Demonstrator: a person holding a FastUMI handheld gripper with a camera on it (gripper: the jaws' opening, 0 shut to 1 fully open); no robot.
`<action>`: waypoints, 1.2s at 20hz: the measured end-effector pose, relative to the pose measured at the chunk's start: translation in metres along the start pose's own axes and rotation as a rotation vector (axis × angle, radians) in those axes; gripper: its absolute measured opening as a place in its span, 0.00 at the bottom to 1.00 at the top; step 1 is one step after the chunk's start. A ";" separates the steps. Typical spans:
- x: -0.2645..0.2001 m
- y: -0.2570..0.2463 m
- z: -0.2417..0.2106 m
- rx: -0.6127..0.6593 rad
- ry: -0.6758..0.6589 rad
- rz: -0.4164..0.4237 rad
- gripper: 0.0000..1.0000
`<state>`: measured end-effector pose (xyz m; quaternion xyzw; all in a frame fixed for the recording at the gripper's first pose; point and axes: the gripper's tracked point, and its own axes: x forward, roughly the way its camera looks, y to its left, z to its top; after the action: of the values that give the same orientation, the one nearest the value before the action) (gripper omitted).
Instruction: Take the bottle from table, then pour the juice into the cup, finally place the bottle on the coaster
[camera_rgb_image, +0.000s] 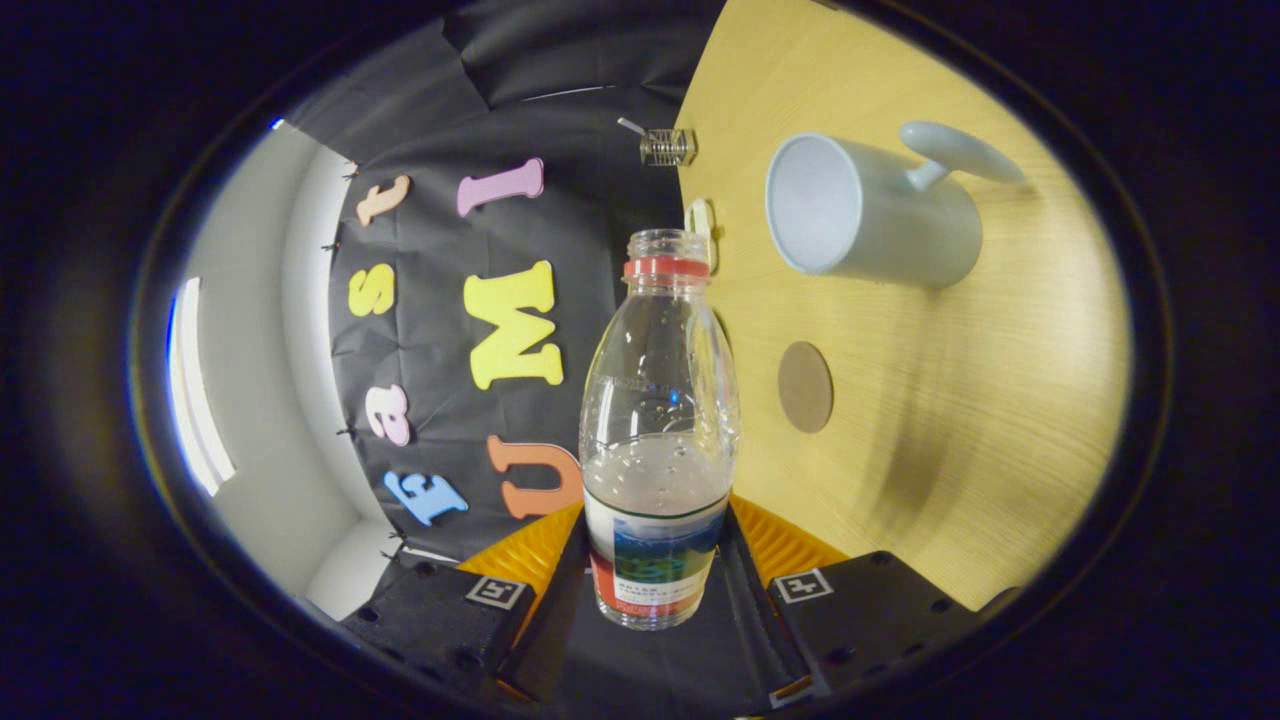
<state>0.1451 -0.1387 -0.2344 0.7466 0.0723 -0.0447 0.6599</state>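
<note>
My gripper (655, 585) is shut on the bottle (658, 400), with both fingers pressing on its labelled lower part. The bottle is clear plastic with a red neck ring, has no cap, and holds clear liquid up to about its middle. The whole view is rolled sideways, so the wooden table (980, 420) stands on the right and the bottle's axis runs about parallel to it. A pale blue-grey cup (870, 215) with a handle stands on the table beyond the bottle's mouth and to its right. The round brown coaster (805, 387) lies on the table just right of the bottle's body.
A small metal clip-like object (667, 147) sits at the table's far edge, and a small pale object (701, 225) peeks out behind the bottle's neck. The booth's black cloth wall (590, 120) lies beyond, with a white room wall (260, 420) past it.
</note>
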 end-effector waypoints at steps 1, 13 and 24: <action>-0.001 0.001 0.000 0.004 0.001 0.001 0.75; 0.001 0.005 0.004 0.036 0.009 0.005 0.75; 0.000 0.014 0.000 0.089 0.022 0.013 0.75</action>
<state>0.1473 -0.1408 -0.2204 0.7759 0.0726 -0.0355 0.6256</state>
